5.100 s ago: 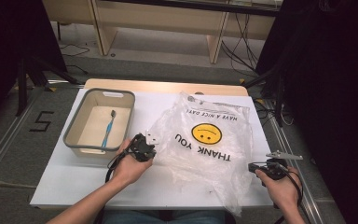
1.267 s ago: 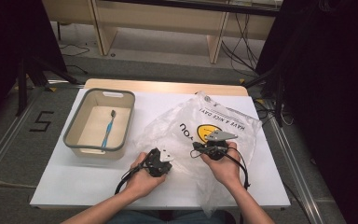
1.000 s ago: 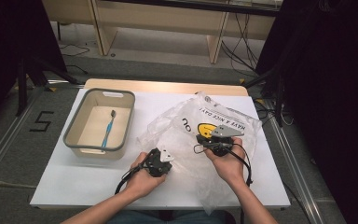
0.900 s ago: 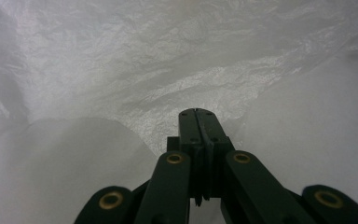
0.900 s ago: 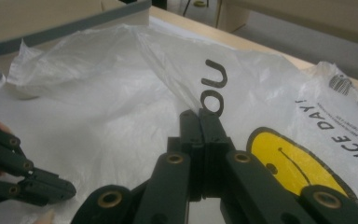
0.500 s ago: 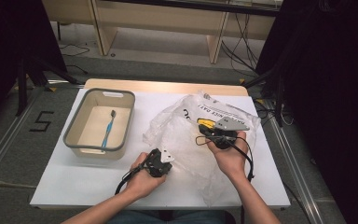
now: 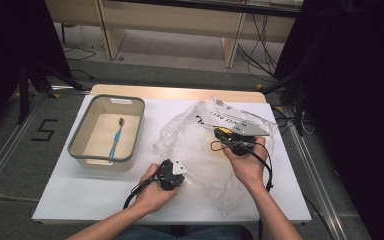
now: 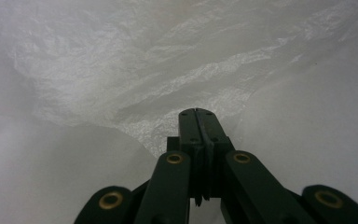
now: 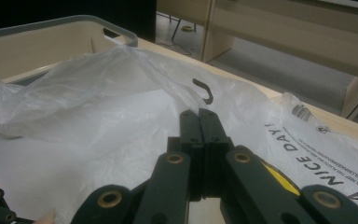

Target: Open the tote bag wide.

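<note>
the clear plastic bag [image 7: 205, 145] lies crumpled on the white table [image 7: 70, 195], spread from the table's middle toward its right side. its far end, printed with black lettering and a yellow smiley, reaches close to the table's far edge, and a loose tail trails toward the near edge.

the left gripper [image 7: 172, 175] sits low at the bag's near-left border. in the left gripper view its jaws are pressed together with a fold of the thin film pinched between them [image 8: 196, 116], and crinkled plastic rises all around the tips.

the right gripper [image 7: 232, 142] is held above the bag's right half, its grey plate pointing toward the right edge of the table. in the right gripper view [image 9: 198, 116] its jaws meet tightly with bag film pulled up between them, and the sheet drapes away toward the basin.

the beige basin [image 7: 80, 150] stands to the left of the bag, apart from it, with a blue toothbrush [image 7: 115, 142] lying inside.

bare table shows along the near edge under the left forearm and in the near-left corner. on the right the bag lies close to the table's edge, leaving only a narrow strip.
</note>
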Available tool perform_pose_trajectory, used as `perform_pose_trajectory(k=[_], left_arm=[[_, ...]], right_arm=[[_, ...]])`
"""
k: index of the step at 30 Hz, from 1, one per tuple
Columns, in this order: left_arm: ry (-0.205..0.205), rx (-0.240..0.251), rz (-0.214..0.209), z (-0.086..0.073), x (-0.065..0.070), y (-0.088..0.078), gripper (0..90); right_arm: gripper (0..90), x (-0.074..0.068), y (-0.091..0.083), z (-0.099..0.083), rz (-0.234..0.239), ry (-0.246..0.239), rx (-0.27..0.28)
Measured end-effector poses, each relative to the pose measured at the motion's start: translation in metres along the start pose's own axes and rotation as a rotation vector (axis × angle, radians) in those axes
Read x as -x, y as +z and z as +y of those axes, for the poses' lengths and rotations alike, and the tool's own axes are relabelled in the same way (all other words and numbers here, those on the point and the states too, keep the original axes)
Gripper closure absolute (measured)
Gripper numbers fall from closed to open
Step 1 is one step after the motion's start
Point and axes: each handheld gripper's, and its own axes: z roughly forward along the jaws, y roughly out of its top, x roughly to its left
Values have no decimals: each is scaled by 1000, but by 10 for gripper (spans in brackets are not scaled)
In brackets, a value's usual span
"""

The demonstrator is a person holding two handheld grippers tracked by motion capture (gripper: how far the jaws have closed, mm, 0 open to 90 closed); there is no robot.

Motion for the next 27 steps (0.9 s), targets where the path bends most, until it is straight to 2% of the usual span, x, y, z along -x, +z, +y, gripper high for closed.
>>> perform_pose_trajectory(k=[10,13,18,22,27], left_arm=[[6,6,-14,-1,-1,-3,891],[-2,20,-19,-1,-1,-9,846],[20,71,-9,1,-2,-30,791],[6,132,7,5,-7,-51,708],[-12,170,28,9,-15,-75,583]], right_arm=[[900,-1,4,-1,-3,-4,-3],[900,-1,3,-1,-5,-2,-4],[900,0,2,-2,-8,5,-3],[900,0,3,-3,-9,8,-3],[900,-1,3,-3,-6,8,-5]])
